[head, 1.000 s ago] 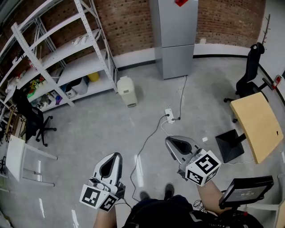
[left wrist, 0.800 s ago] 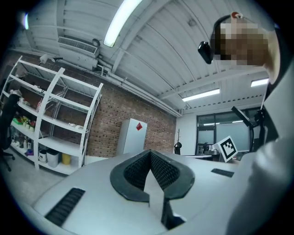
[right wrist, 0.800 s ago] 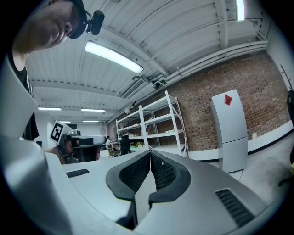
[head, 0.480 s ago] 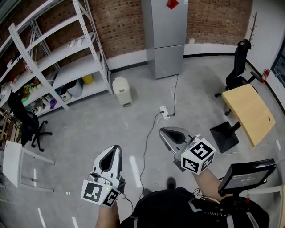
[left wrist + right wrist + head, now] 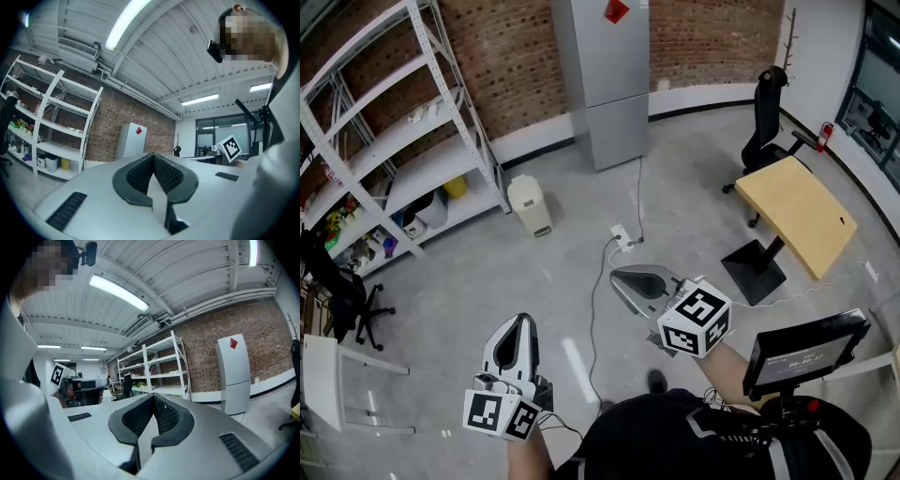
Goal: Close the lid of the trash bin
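Swinging round now: across the head view the bin (image 5: 529, 205) slides left, the fridge (image 5: 600, 84) goes with it, and the desk (image 5: 797, 214) comes further into the picture on the right. The right hand-held gripper (image 5: 619, 277) drifts left too, while the left hand-held gripper (image 5: 522, 322) barely shifts. We read that as a turn of the head and body more than an approach, because the bin looks no nearer than it did.

It stands on the floor (image 5: 534, 281) by the foot of the rack (image 5: 403, 141), well apart from both tools. Its top looks rounded and down from here, but it is too small for us to call the lid's state.

Both gripper views show the jaws pressed together with nothing between them, so both are clenched and empty.

Now the count:
- one bin
- two hand-held grippers
- one fridge
- one rack
- one desk
- two chairs, one by the desk (image 5: 766, 122) and one at the left edge (image 5: 347, 291)
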